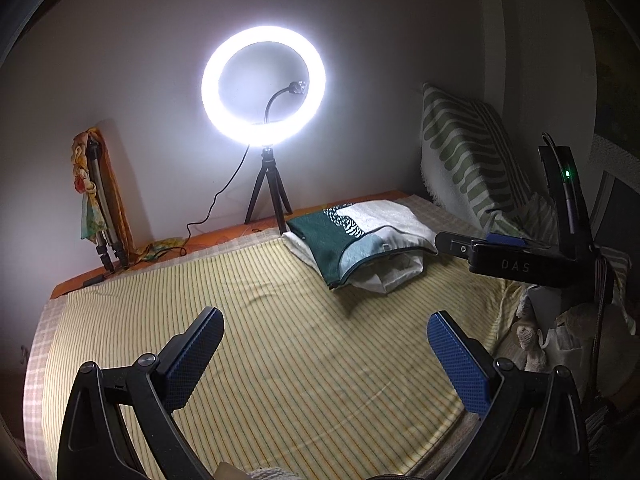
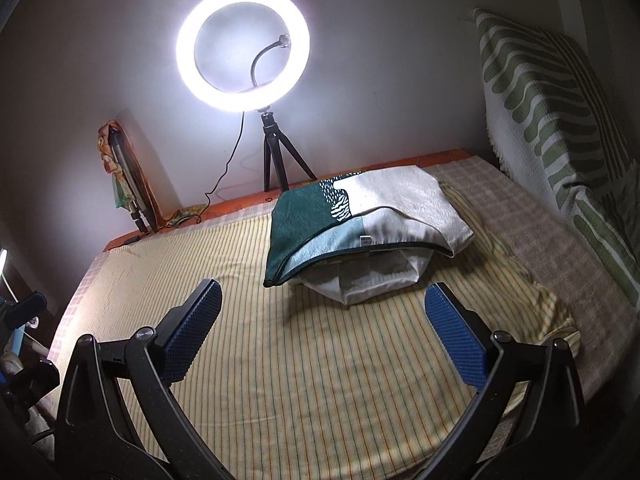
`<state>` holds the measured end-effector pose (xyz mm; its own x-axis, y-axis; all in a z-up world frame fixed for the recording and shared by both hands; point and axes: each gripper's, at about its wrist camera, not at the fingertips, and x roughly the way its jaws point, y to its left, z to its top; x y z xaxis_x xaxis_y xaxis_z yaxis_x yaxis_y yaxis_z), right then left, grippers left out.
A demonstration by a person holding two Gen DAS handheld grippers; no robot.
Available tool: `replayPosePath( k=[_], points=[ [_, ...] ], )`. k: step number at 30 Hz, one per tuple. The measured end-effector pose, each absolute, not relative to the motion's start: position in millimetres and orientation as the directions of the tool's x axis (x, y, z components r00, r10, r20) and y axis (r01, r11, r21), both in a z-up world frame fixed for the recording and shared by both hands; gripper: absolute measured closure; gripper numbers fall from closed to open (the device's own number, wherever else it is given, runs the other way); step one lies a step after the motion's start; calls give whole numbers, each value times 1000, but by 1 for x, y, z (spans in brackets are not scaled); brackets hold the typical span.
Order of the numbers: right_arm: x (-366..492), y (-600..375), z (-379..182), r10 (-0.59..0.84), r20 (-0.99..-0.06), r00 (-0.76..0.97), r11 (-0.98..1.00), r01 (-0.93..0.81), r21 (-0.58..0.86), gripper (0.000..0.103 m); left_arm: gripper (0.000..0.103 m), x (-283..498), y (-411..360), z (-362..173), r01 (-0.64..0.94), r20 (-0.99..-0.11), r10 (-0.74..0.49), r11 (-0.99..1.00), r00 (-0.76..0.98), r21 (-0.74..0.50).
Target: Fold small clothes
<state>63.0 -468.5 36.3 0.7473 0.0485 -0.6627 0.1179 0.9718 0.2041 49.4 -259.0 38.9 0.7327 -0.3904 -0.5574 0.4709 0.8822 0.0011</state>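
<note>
Both views look across a bed covered by a yellow striped sheet [image 2: 304, 360], with a lit ring light [image 2: 243, 46] on a small tripod standing at the far edge against the wall.

The landmark is the cushion cover [image 2: 360, 216], green, pale blue and white with a dark zip edge, lying on the sheet just in front of the tripod and slightly to its right. Under the cover, poking out of its near open edge, sits a bundle of white cloth [image 2: 368, 280]; how it is folded cannot be made out.

The right tongs [image 2: 322, 304] hang above the sheet on the near side of the cover, spread wide with nothing between the blue pads, and do not touch the cloth. In the left wrist view the left tongs [image 1: 326, 330] are likewise spread wide and empty, over bare sheet nearer than the cover and to its left. In that view the right tongs [image 1: 452, 242] reach in from the right, their tip close beside the cover's right end.

Right of the cover, a green-and-white striped pillow [image 2: 552, 120] leans upright. Far left of it, a folded tripod wrapped in patterned cloth [image 2: 124, 168] leans on the wall.
</note>
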Motion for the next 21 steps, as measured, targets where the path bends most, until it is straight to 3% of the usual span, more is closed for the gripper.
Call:
replayPosePath(
  k=[21],
  points=[
    [67,-464,13,42,-668,743,973,122,197,0,0,44,-260,22,441,-582,-327,895,744,61]
  ],
)
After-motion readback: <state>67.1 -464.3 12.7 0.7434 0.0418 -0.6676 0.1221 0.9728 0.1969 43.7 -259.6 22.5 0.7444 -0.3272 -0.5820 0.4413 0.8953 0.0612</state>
